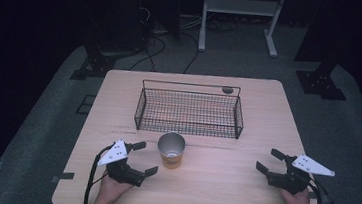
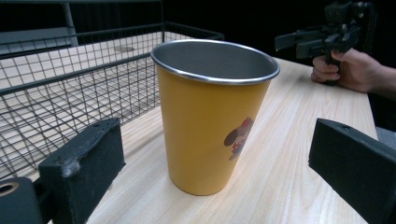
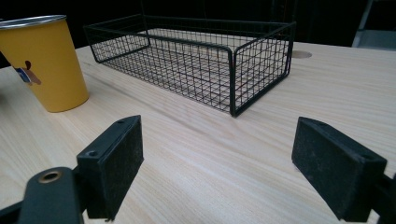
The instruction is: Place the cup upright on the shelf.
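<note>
Left gripper (image 1: 144, 158) jaws apart beside cup (image 1: 171, 150).

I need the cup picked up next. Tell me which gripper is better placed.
Left. The left gripper sits right beside the yellow cup, jaws open and framing it. The right gripper, also open, is far across the table.
</note>
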### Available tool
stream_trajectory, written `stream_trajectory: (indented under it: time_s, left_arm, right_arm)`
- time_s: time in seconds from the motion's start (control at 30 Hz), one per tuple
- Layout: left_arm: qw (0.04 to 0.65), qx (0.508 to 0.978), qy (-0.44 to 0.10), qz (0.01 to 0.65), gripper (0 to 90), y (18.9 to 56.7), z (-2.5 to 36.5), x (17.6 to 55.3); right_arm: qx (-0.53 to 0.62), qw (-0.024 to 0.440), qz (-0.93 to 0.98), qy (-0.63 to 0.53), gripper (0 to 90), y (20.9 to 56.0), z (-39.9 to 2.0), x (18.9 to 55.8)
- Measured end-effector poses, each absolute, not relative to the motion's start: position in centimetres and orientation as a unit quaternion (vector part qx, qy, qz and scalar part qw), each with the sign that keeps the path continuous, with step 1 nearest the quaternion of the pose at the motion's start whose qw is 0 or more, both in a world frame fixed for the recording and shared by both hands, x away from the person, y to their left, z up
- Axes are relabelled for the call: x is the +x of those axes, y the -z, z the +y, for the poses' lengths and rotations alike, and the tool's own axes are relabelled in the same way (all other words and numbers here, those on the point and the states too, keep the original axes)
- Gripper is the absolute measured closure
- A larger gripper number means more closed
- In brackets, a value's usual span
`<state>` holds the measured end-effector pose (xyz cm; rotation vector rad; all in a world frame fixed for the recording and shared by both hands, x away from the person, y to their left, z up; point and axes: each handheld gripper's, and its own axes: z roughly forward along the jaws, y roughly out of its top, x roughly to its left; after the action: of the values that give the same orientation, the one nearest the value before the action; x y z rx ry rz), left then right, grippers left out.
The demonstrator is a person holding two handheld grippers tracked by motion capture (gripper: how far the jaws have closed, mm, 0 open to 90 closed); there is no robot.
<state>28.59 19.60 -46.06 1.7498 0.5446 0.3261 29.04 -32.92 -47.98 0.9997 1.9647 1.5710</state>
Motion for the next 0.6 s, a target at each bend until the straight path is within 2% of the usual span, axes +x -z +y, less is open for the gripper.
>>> stream_trajectory:
  time_s: [0.6]
  left_arm:
    - [0.589, 0.763, -0.138, 0.228, 2.1, 46.3, 17.7, 29.5]
  right_arm:
    - [0.358, 0.213, 0.713, -0.564, 15.6, 48.0, -32.8, 29.0]
